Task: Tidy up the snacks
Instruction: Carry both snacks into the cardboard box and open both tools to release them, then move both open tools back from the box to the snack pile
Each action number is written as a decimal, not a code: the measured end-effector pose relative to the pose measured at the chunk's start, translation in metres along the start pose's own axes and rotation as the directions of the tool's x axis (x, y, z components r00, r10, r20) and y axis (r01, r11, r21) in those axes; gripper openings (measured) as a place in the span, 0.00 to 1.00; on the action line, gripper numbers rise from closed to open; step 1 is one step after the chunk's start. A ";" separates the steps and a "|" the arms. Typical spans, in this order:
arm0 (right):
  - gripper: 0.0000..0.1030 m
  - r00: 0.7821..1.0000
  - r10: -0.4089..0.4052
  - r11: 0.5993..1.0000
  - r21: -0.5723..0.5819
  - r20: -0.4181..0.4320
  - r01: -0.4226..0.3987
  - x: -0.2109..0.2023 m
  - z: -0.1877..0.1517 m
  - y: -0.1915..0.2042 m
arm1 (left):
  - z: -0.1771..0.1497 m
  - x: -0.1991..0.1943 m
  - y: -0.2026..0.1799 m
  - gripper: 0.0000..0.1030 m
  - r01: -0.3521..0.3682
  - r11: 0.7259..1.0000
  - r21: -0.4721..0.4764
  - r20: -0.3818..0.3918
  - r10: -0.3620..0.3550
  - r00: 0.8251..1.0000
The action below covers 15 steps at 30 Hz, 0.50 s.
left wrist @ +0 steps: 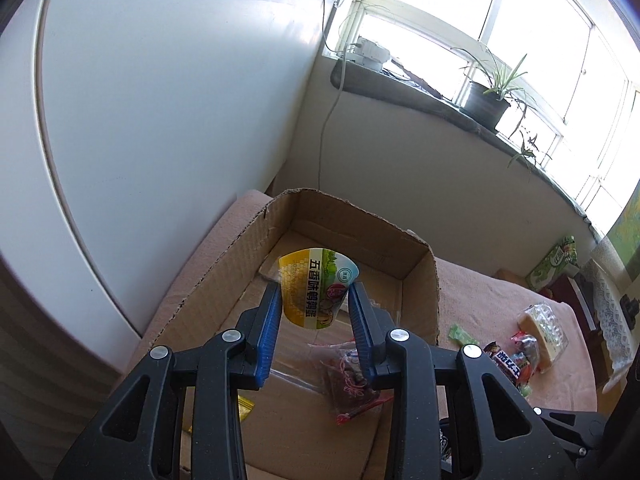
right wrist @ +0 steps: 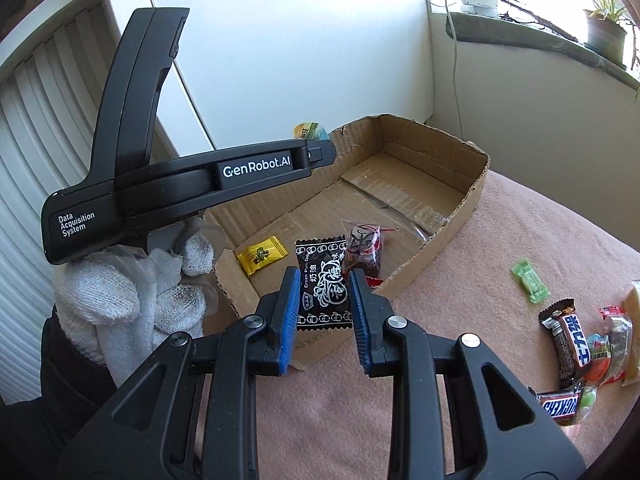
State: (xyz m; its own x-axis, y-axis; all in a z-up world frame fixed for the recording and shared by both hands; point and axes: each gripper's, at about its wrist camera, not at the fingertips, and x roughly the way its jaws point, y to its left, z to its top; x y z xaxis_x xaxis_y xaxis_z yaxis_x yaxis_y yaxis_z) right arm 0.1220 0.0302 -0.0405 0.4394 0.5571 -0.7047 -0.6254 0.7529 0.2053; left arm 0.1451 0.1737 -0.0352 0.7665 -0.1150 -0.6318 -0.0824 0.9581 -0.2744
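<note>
Right wrist view: a pink-clothed table (right wrist: 520, 240) under a sunny window carries a box (right wrist: 476, 188); the right tool (right wrist: 325, 312) grips a black "Cream Plum" candy (right wrist: 322, 284) at its near edge. Left tool (left wrist: 314, 308), marked "GenRobot.AI", clamps a yellow packet (left wrist: 316, 288) above the box; "Snickers" (right wrist: 560, 404) lies right.

Left camera up high, close behind its claw (left wrist: 314, 308), facing the window (left wrist: 500, 32), right camera low and close, looking down, both see the cardboard box (left wrist: 420, 280) (right wrist: 472, 196)
</note>
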 end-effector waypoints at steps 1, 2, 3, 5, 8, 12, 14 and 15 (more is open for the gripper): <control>0.25 1.000 0.001 1.000 -0.004 -0.004 -0.001 0.003 0.001 0.002 | 0.000 0.000 0.001 0.33 -0.006 1.000 -0.002 0.002 0.006 1.000; 0.25 1.000 0.002 1.000 -0.008 -0.008 -0.002 0.006 0.001 0.003 | 0.000 -0.001 0.002 0.33 -0.009 1.000 -0.004 0.003 0.009 1.000; 0.25 1.000 0.004 1.000 -0.010 -0.011 -0.004 0.009 0.002 0.003 | 0.000 -0.002 0.003 0.33 -0.013 1.000 -0.007 0.004 0.013 1.000; 0.25 1.000 0.004 1.000 -0.011 -0.015 -0.004 0.014 0.002 0.003 | 0.001 -0.003 0.005 0.34 -0.023 1.000 -0.008 0.009 0.023 1.000; 0.30 1.000 0.008 1.000 -0.003 -0.011 -0.008 0.020 0.004 -0.001 | 0.000 -0.005 0.007 0.49 -0.040 0.999 -0.018 0.011 0.040 0.999; 0.51 1.000 -0.008 1.000 0.003 0.007 0.008 0.016 0.002 -0.005 | 0.001 -0.005 0.008 0.52 -0.058 0.998 -0.009 0.018 0.058 0.998; 0.54 1.000 -0.016 1.000 0.002 0.016 0.016 0.009 0.001 -0.008 | 0.001 -0.005 0.008 0.53 -0.058 0.998 -0.009 0.016 0.058 0.998; 0.54 1.000 -0.019 1.000 0.002 0.019 0.019 0.006 0.000 -0.010 | 0.001 -0.006 0.008 0.53 -0.056 0.998 -0.009 0.017 0.056 0.998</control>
State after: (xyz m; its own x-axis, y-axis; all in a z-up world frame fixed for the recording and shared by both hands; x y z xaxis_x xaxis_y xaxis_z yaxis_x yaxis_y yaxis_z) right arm 0.1310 0.0262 -0.0463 0.4633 0.5488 -0.6958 -0.6155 0.7642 0.1929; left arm 0.1400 0.1821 -0.0330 0.7715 -0.0564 -0.6338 -0.1312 0.9606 -0.2451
